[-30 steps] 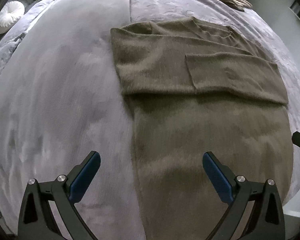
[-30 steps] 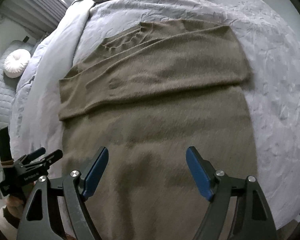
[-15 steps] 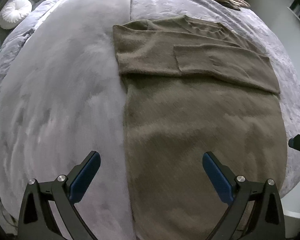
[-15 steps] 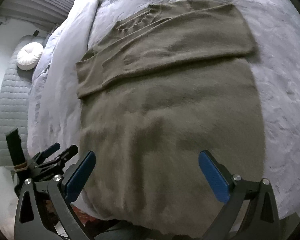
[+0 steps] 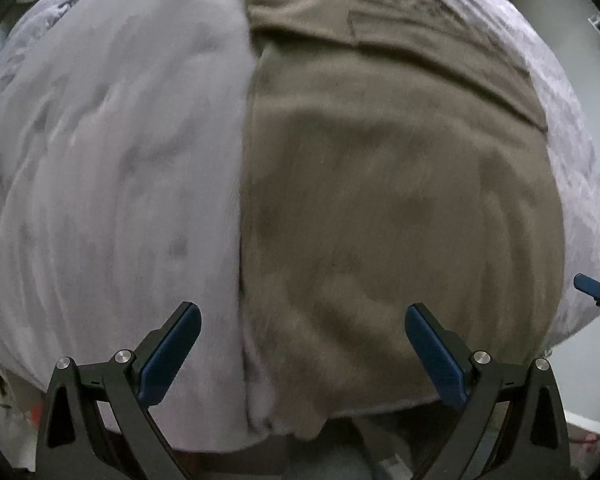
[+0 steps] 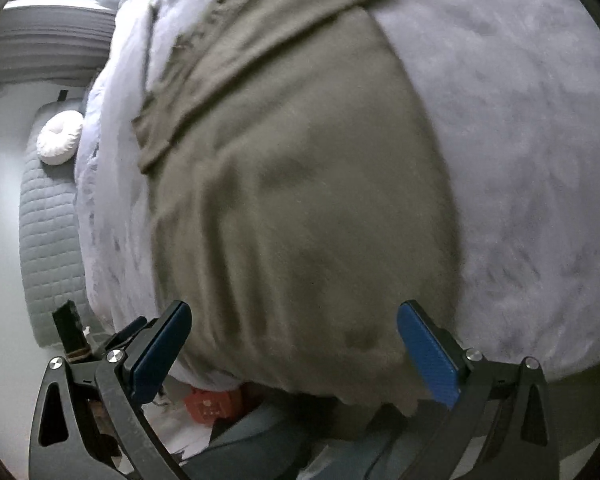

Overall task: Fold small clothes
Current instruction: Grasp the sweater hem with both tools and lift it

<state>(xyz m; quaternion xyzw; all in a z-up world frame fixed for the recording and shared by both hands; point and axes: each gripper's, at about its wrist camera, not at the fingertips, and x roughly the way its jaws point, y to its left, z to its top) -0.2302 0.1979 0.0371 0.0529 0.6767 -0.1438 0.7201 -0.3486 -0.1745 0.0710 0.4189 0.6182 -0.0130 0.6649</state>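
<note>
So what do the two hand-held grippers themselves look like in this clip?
Both look alike: the left hand-held gripper and the right hand-held gripper each have two black angular fingers with triangular cut-outs, silver round bolts at the joints, and flat blue pads on the inner faces. No cables or sleeves show.

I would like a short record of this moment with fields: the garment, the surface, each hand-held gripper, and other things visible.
garment: olive-brown sweater, lying flat, sleeves folded across the upper part, bottom hem hanging slightly over the bed edge
surface: bed with grey duvet
left hand-held gripper: open, nothing between the fingers, above the sweater's left edge near the hem
right hand-held gripper: open, empty, above the hem
other things: white round cushion on a grey quilted seat; red object below the bed edge
image quality: blurred
</note>
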